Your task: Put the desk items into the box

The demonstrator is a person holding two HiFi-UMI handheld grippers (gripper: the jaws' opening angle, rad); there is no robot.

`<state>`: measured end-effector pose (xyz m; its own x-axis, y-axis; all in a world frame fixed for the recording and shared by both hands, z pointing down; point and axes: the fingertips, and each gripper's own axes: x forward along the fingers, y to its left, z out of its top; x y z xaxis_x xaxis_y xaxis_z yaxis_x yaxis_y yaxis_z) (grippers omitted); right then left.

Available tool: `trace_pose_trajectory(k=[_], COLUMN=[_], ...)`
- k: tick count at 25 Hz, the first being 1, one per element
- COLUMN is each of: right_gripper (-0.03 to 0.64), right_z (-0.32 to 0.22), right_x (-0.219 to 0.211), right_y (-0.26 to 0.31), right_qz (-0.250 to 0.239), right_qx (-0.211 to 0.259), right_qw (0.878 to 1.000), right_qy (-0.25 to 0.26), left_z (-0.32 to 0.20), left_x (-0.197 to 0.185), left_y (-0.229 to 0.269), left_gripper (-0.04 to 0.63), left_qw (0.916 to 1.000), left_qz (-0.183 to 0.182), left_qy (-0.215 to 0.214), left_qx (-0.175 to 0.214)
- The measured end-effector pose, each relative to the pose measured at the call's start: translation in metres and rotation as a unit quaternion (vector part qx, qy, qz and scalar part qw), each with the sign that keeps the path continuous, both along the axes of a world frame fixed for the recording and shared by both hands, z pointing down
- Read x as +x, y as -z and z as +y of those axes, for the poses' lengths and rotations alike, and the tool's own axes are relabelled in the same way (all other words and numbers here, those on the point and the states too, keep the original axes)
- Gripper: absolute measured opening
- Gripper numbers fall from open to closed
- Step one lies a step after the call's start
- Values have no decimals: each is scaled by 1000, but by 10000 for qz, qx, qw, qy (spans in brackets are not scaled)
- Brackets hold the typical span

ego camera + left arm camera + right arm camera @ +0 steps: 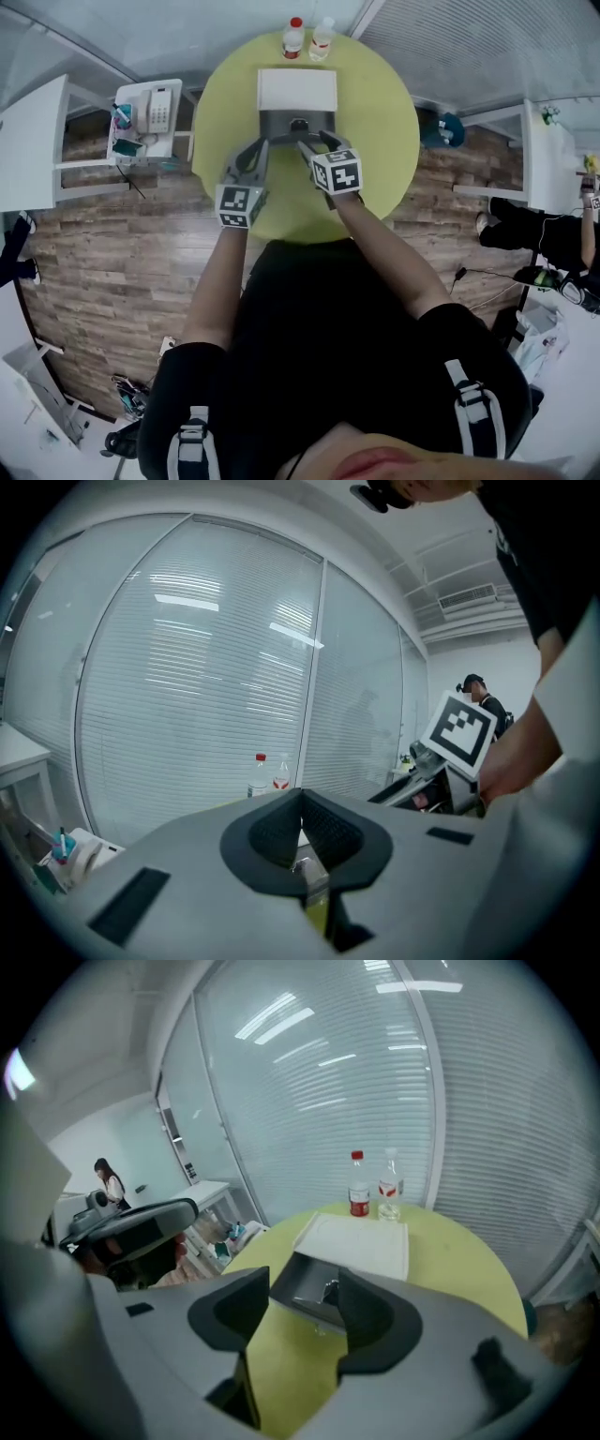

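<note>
Person [356,319]: black top, grey strap harness on both shoulders, both forearms reaching forward over the near edge of the desk [384,141].

Left claw [302,803]: grey body with black ribbed pads. The pads meet at the tips and hold nothing. It carries a marker cube [240,204] printed with black-and-white squares. It is held near the box's near left corner.

Right claw [300,1299]: same build. The pads stand wide apart and empty, and the box shows beyond the gap. Its second cube [337,172] has the same kind of square pattern. In the head view its tips overlap the box's near rim.

Box [277,126]: small, rectangular, with dark grey walls, and open. It stands about the middle of the round yellow-green desk. A white lid [297,90] lies flat against its far side. A small shiny object [330,1290] sits inside, too small to identify.

Bottles, two, upright and side by side at the desk's far edge, behind the lid:
- red-capped bottle [293,37], with a red label
- clear bottle [322,39], with a red-and-white label

The print on both labels is too small to read.

Off the desk, to the left: a white stand [127,94] carrying a white telephone [159,110], over a wood-plank floor [122,253].
</note>
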<state>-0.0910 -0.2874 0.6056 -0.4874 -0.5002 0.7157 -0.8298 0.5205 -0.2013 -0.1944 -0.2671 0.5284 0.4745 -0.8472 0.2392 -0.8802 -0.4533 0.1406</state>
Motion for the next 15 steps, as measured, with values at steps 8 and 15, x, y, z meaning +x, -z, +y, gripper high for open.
trace_pose_trajectory(k=[8, 15], right_gripper=[178, 38], right_z=[9, 36], right_x=[2, 15], right_y=[89, 161], right_qz=[-883, -1587], right_qx=[1272, 2199], right_qw=[9851, 9502], right_qy=[755, 1537], left_z=[22, 41], left_x=[14, 48], left_y=[61, 114], left_gripper=[12, 12], left_qw=[9993, 9977], left_qz=[-35, -223], left_qy=[204, 86], left_qx=[296, 630])
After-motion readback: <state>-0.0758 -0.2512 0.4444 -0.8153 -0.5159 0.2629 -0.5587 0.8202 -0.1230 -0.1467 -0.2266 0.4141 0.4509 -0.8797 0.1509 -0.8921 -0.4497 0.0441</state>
